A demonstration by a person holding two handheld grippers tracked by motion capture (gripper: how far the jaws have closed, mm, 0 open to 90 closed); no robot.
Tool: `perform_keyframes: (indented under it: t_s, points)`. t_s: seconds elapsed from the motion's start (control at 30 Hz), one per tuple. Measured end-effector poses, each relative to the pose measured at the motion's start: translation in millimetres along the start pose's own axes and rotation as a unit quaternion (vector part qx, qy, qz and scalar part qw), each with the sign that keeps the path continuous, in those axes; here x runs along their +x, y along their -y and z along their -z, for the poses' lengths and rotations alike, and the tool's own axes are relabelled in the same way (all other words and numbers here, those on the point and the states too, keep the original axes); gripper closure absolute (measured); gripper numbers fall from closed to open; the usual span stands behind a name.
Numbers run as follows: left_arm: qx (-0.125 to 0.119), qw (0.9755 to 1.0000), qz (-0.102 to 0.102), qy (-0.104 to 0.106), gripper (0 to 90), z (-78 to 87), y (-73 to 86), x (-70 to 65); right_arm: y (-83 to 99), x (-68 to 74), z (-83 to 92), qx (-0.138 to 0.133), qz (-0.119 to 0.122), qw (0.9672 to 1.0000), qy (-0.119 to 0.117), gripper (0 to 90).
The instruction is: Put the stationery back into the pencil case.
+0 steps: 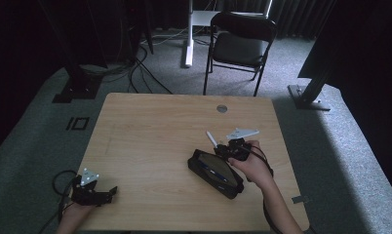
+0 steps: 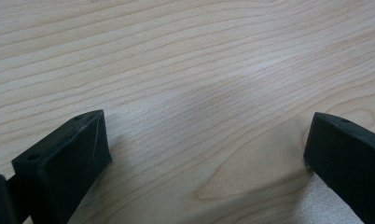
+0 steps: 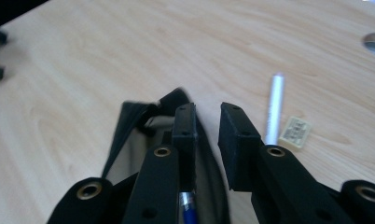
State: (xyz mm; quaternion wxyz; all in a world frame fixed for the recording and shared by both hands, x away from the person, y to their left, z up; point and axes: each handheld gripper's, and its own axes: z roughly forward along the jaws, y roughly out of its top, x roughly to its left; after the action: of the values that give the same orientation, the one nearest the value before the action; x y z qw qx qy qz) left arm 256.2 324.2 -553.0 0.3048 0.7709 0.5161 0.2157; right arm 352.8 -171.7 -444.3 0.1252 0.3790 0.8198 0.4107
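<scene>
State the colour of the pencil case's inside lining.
Pale beige inside the black pencil case, clearest in the right gripper view.

Materials and finish, table scene
Table (image 1: 150, 136): pale wood grain, smooth, faint sheen. Pencil case (image 1: 214, 173): black cloth, matt, light lining. Right gripper (image 3: 206, 123) jaws: matt black plastic, brass-coloured rivets. White pen (image 3: 274, 107): smooth plastic

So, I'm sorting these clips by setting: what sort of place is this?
Probably a lab or recording room: a bare wooden table on grey carpet, a folding chair, and cables trailing past black stands.
</scene>
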Motion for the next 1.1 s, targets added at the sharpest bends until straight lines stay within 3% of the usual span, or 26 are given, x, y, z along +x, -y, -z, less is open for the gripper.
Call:
perform_keyframes:
  t_s: [0.47, 1.1]
  points:
    - [0.0, 1.0, 0.0, 0.0, 0.3, 0.0, 0.0, 0.0, 3.1, -31.7, -16.8, -0.012, -0.036, 0.9967, 0.072, 75.6]
    - [0.0, 1.0, 0.0, 0.0, 0.3, 0.0, 0.0, 0.0, 3.8, -56.2, -52.3, 0.014, -0.066, 0.9939, 0.087, 70.3]
